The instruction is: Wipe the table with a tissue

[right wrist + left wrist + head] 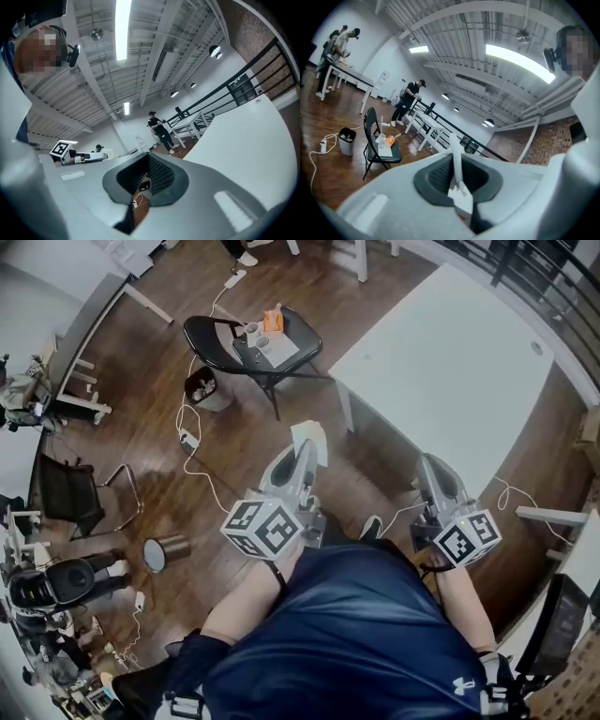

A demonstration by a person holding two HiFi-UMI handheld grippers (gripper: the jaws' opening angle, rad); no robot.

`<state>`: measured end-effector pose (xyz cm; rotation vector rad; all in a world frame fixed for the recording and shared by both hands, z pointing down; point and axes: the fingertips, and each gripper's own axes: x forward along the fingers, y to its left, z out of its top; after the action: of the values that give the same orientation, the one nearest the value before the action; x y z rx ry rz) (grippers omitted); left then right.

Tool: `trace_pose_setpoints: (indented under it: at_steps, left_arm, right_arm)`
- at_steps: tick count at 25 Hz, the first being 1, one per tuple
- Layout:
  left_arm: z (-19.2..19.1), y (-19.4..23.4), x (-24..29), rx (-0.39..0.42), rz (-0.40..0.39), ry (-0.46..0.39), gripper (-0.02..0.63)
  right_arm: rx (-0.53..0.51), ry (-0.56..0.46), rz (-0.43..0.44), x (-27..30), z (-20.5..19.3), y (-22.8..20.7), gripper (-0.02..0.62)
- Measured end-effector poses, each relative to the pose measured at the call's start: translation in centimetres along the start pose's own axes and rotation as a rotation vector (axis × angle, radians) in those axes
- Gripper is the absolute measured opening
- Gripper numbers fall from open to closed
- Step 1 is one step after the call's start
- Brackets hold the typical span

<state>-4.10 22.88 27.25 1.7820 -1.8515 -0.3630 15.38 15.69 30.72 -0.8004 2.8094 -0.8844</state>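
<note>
A white tissue (pixel 308 441) sticks out past the tips of my left gripper (pixel 302 459), which is shut on it and held over the wooden floor, left of the white table (pixel 450 362). In the left gripper view the tissue (pixel 459 185) stands as a thin folded strip pinched between the jaws of the left gripper (pixel 455 157). My right gripper (pixel 432 472) hovers near the table's near edge. In the right gripper view the right gripper (pixel 148 159) has its jaws shut with nothing held, and the table top (pixel 243 140) lies at the right.
A black folding chair (pixel 217 336) with cups and an orange item stands ahead on the left, a small bin (pixel 204 388) beside it. A power strip with cable (pixel 187 439), a tipped bin (pixel 164 552) and a black chair (pixel 70 495) lie left. People stand at far tables (pixel 412 101).
</note>
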Motion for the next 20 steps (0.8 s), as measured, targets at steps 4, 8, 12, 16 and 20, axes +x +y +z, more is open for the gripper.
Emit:
trace_pose_setpoints:
  at_steps: [4, 8, 12, 16, 20]
  left_arm:
    - [0.2, 2.0, 1.8, -0.009, 0.034, 0.008, 0.023]
    - [0.6, 4.8, 4.8, -0.016, 0.038, 0.022, 0.023]
    - [1.0, 8.7, 8.8, -0.040, 0.026, 0.055, 0.023]
    - [2.1, 11.9, 13.3, -0.065, 0.003, 0.111, 0.023]
    - [2.6, 15.5, 17.4, -0.082, -0.004, 0.170, 0.023]
  right_arm:
    - [0.011, 0.015, -0.016, 1.7, 0.0, -1.8, 0.005]
    - [0.014, 0.026, -0.046, 4.5, -0.3, -3.7, 0.005]
    - [0.005, 0.034, -0.099, 8.3, -0.1, -5.5, 0.005]
    - [-0.002, 0.054, -0.169, 12.3, 1.4, -6.5, 0.005]
    - [-0.012, 0.068, -0.244, 16.0, 2.3, -8.0, 0.005]
